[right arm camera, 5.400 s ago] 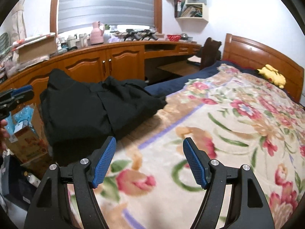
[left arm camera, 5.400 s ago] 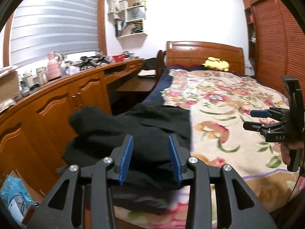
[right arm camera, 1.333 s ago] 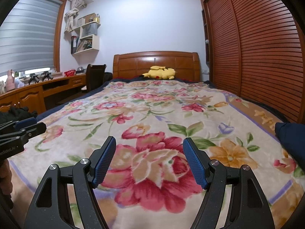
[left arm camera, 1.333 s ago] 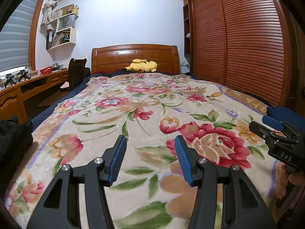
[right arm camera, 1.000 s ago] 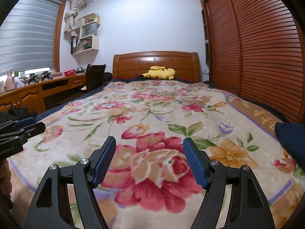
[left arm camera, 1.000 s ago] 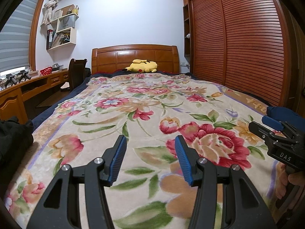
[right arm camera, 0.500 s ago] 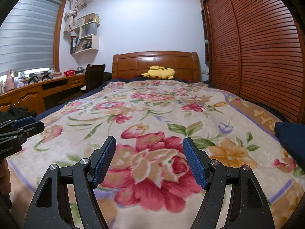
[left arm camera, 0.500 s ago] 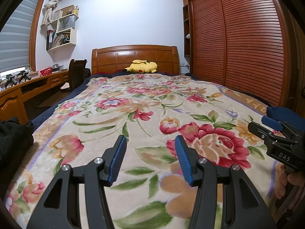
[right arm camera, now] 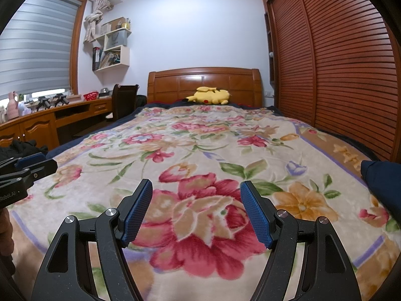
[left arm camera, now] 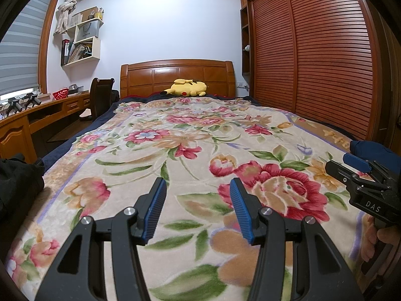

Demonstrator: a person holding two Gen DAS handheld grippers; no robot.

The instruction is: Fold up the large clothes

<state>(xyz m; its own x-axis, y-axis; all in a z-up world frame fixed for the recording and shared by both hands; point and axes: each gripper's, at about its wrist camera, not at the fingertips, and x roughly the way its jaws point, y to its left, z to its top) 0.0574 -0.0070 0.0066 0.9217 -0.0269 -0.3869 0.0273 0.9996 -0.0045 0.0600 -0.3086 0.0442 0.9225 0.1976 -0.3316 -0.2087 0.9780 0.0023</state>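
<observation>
A black garment (left arm camera: 17, 183) lies bunched at the left edge of the bed; only its edge shows, and a bit in the right wrist view (right arm camera: 22, 148). A dark blue garment (left arm camera: 373, 149) lies at the right edge, also in the right wrist view (right arm camera: 381, 178). My left gripper (left arm camera: 196, 195) is open and empty above the floral blanket (left arm camera: 190, 135). My right gripper (right arm camera: 196, 200) is open and empty above the same blanket (right arm camera: 200, 138). Each gripper shows at the side of the other's view.
A yellow plush toy (left arm camera: 186, 89) lies by the wooden headboard (left arm camera: 175, 75). A desk and cabinets (left arm camera: 37, 115) with a chair (left arm camera: 100, 97) run along the left. A slatted wardrobe (left arm camera: 313, 57) stands on the right.
In the last second hardly anything moved. Since 5.4 s ago both grippers swung from facing the black garment to facing down the bed.
</observation>
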